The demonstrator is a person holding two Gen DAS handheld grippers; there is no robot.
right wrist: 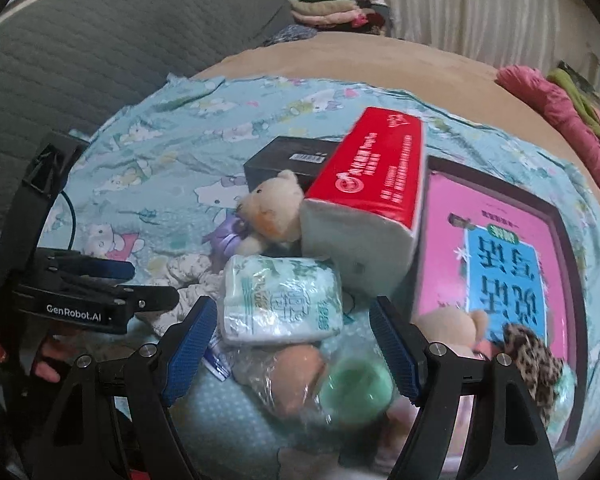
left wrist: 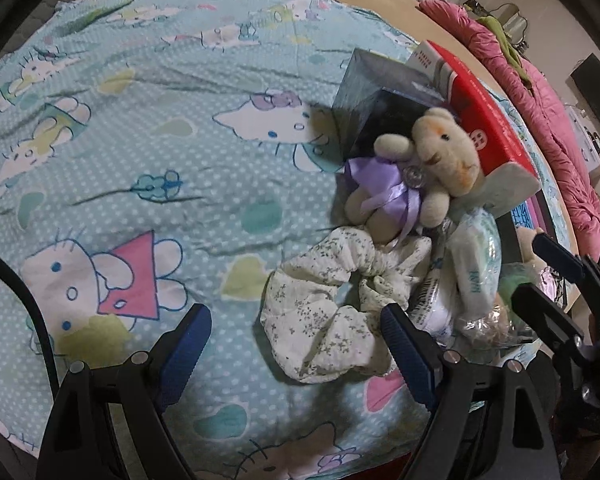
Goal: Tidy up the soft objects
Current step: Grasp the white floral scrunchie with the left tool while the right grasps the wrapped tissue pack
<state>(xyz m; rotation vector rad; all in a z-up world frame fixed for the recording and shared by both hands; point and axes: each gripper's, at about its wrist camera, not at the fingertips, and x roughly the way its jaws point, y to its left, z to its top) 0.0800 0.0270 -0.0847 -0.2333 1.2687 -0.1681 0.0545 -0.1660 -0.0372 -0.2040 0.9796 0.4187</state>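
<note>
**Both claws wide above a heap of soft things on a cartoon-cat sheet**

Left gripper [left wrist: 296,344]: jaws spread wide, nothing pinched, hanging over the white floral scrunchie [left wrist: 332,312]. One blue pad [left wrist: 406,354] right at the scrunchie's edge; contact not certain. Beyond the scrunchie, touching it: a cream teddy bear [left wrist: 428,160] in a lilac ribbon dress, leaning against a dark box [left wrist: 380,100]. Beside the scrunchie, on the side away from the empty sheet: a small tissue pack [left wrist: 476,256] in pale green print. Behind the bear's head: a red tissue pack [left wrist: 488,116], tilted, its white end facing the scrunchie side.

Right gripper [right wrist: 294,344]: jaws also wide, gripping nothing, with the small tissue pack [right wrist: 280,304] and a clear crinkly bag [right wrist: 292,380] in the gap ahead, pads not pressing either. Just past the bag, away from the scrunchie [right wrist: 184,276]: a green rounded thing [right wrist: 356,388], blurred. Farther off on that side: a second small bear [right wrist: 452,328], a leopard-print scrunchie [right wrist: 536,360], both resting on a pink and blue book [right wrist: 496,248]. Red tissue pack [right wrist: 372,208] leaning over the book's near edge and the dark box [right wrist: 288,160].

Under it all: the pale blue sheet [left wrist: 140,160] with cartoon cats, laid on a tan bed [right wrist: 380,60].
</note>
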